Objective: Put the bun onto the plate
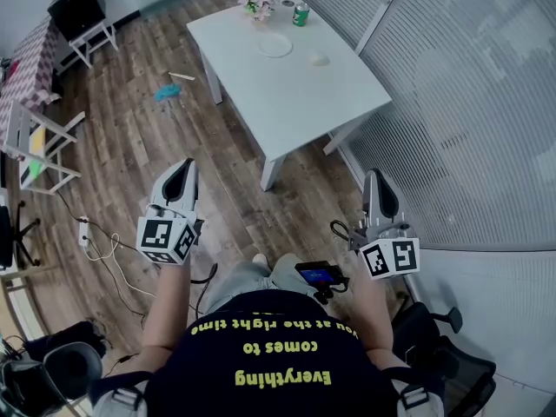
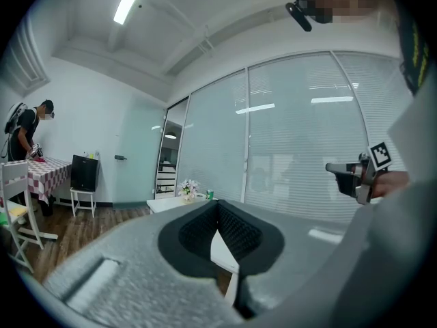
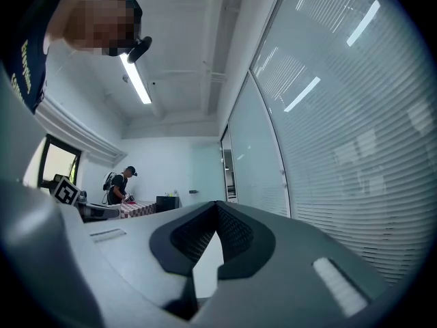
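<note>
A pale bun lies on the white table far ahead of me, just right of a white plate. Both grippers hang in the air well short of the table, over the wooden floor. My left gripper points forward with its jaws together and nothing between them; its own view shows the pads meeting at the tip. My right gripper is also shut and empty, as its own view shows. The table appears small beyond the left jaws.
A vase of flowers and a green can stand at the table's far end. A glass wall with blinds runs along the right. Cables and a blue object lie on the floor. A folding chair stands at left.
</note>
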Motion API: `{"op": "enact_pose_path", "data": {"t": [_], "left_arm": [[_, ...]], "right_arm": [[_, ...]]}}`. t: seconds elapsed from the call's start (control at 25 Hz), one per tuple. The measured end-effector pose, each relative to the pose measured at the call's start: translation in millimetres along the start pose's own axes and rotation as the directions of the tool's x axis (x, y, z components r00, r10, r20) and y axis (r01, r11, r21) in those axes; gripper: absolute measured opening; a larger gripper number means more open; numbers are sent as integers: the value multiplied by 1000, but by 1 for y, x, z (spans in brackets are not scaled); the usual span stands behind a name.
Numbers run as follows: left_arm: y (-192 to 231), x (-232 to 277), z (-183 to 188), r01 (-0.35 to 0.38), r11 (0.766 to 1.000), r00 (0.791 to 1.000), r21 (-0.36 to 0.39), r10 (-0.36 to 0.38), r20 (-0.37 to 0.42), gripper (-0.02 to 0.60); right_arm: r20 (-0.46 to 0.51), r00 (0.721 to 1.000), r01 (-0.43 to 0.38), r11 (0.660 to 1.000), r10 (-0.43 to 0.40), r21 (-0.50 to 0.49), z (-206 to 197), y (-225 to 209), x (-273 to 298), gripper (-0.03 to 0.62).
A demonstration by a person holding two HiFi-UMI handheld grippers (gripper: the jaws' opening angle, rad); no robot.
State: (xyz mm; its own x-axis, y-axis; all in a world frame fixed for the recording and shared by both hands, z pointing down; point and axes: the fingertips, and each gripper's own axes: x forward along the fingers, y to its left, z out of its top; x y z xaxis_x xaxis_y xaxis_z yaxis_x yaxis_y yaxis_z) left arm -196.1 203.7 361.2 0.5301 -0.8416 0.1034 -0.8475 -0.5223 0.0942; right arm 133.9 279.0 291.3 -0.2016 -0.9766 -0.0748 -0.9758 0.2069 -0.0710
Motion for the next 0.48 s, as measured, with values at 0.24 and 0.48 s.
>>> {"op": "enact_pose_path", "data": {"t": [0.24, 0.48], "left_arm": [[3, -1, 0, -5, 1000, 1000, -5, 5, 0, -2], [9, 5, -1, -29, 1000, 1000, -8, 29, -2, -2]], "right_arm": [[3, 1000, -18, 1000, 19, -17, 5, 7, 7, 6], [-6, 999, -39, 999, 39, -7, -2, 2, 22, 6]]}}
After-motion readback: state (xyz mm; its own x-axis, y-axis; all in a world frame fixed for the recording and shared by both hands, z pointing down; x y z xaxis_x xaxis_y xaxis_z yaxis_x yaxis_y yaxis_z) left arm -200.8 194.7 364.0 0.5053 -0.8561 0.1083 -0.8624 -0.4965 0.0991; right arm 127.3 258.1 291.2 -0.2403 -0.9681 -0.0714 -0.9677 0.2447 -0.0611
